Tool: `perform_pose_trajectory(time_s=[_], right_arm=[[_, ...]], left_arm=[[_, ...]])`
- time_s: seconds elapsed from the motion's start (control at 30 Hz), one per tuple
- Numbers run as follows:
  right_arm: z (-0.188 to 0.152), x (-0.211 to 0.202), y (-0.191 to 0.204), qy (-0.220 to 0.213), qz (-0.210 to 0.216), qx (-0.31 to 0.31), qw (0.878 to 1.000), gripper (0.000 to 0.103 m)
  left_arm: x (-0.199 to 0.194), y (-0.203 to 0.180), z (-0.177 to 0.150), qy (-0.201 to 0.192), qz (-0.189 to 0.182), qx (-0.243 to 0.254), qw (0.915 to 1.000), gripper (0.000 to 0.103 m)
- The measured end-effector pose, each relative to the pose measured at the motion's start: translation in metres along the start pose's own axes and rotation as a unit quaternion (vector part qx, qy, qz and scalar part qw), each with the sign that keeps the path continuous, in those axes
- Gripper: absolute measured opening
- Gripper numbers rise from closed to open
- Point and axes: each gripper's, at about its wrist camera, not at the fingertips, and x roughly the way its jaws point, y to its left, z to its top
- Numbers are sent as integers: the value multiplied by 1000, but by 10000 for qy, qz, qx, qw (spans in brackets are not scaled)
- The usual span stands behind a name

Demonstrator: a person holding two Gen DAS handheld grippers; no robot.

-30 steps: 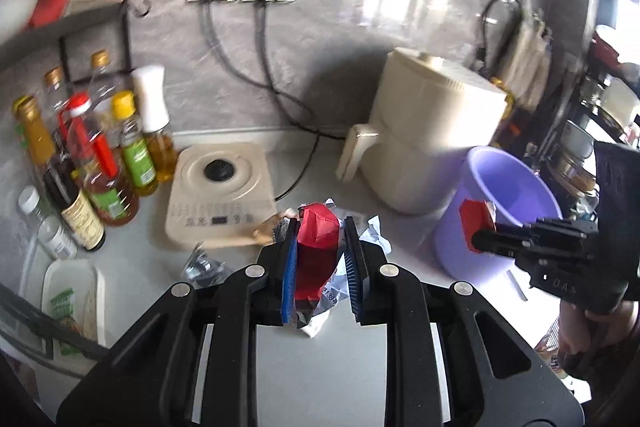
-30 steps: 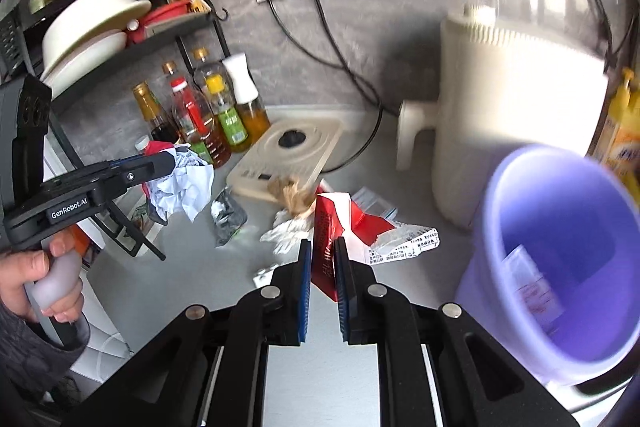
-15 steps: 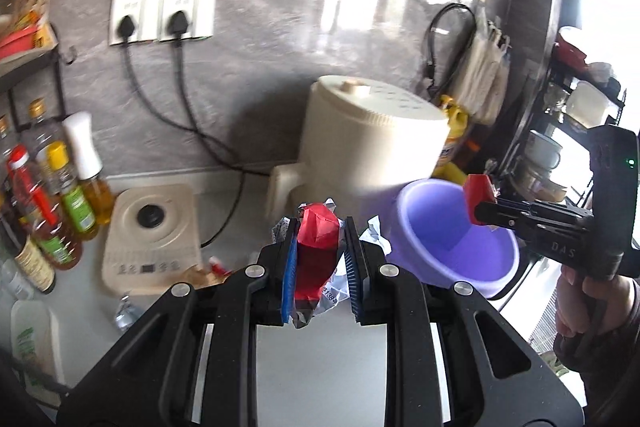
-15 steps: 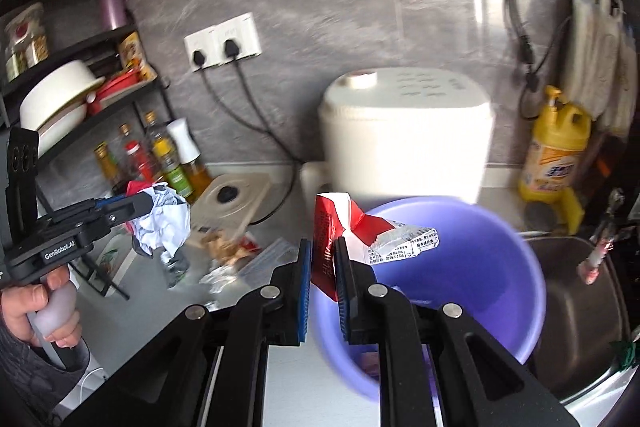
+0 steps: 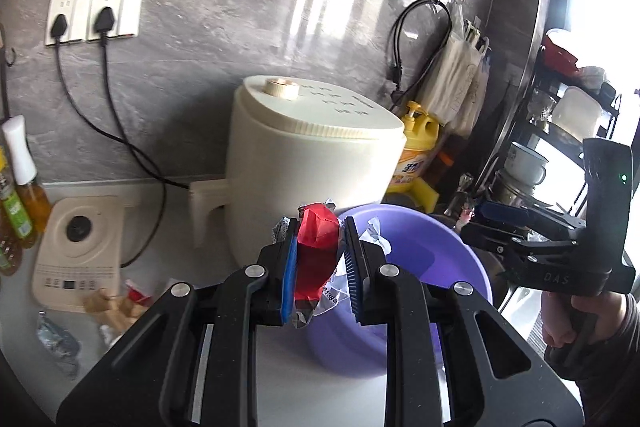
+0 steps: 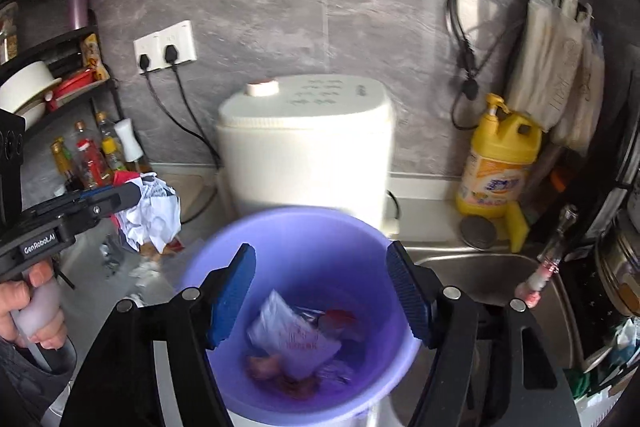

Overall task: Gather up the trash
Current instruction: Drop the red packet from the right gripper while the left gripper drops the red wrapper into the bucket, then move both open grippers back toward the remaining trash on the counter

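Okay so the right gripper [image 6: 322, 291] is opening, nothing between its pads, over the purple bucket [image 6: 280, 227]; left gripper [image 5: 320, 267] is clamped on crumpled trash [image 5: 316, 247], with the white cooker [image 5: 312, 163] right behind.

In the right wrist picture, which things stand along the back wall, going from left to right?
Sauce bottles → wall sockets → cream cooker → hanging black cable → yellow soap bottle → hanging bags.
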Motion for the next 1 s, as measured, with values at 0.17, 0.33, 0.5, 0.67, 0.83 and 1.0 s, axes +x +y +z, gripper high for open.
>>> perform_pose_trajectory(time_s=[0.17, 0.33, 0.5, 0.67, 0.83, 1.0], right_arm=[[-11, -9, -31, -14, -114, 229, 9997, 67], [-22, -23, -56, -83, -256, 456, 9986, 70], [-36, -34, -72, -77, -401, 679, 9969, 74], [-44, -38, -74, -96, -434, 945, 9945, 75], [-40, -47, -51, -162, -428, 935, 9946, 81], [-36, -59, -19, -195, -413, 831, 9955, 85]], left_arm=[[23, -23, 2, 124, -139, 120, 9998, 21], [41, -46, 6, 232, -333, 229, 9989, 22], [41, -64, 7, 97, -656, 365, 9971, 80], [35, -60, 2, 361, -498, 522, 9967, 85], [7, -42, 0, 414, -138, 624, 9971, 95], [-36, -8, -6, 357, 291, 564, 9973, 97]])
